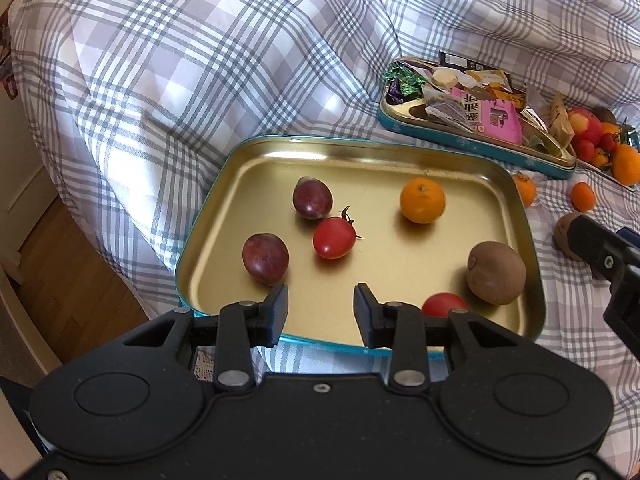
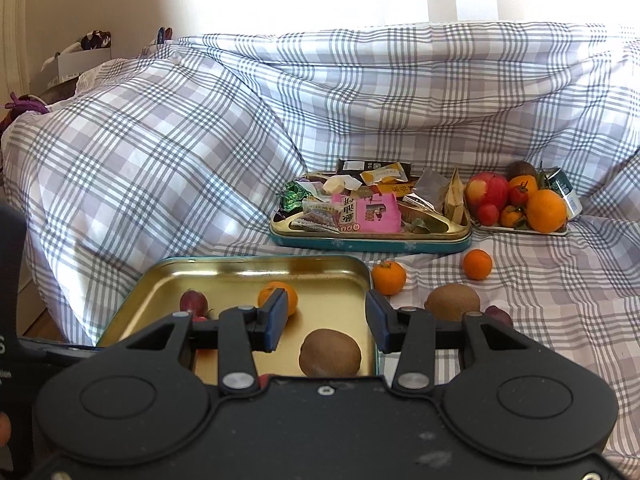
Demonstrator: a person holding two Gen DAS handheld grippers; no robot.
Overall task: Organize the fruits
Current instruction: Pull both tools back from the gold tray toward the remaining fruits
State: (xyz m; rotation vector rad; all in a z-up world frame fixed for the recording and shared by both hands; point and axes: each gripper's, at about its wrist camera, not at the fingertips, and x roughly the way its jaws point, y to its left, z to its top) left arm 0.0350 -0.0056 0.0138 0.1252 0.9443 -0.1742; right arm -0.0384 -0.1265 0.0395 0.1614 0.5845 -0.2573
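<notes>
Both tools, left tool (image 1: 321, 306) and right tool (image 2: 326, 314), gape empty (left partly hides a tomato (image 1: 442, 304)).

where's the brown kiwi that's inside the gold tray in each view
Left wrist view: the fuzzy brown kiwi lies at the right of the shallow gold metal tray, right of centre in the picture.
Right wrist view: the same kiwi lies in the tray's near right corner, low in the picture near centre.
Shared landmark: the round orange mandarin in the tray.
</notes>
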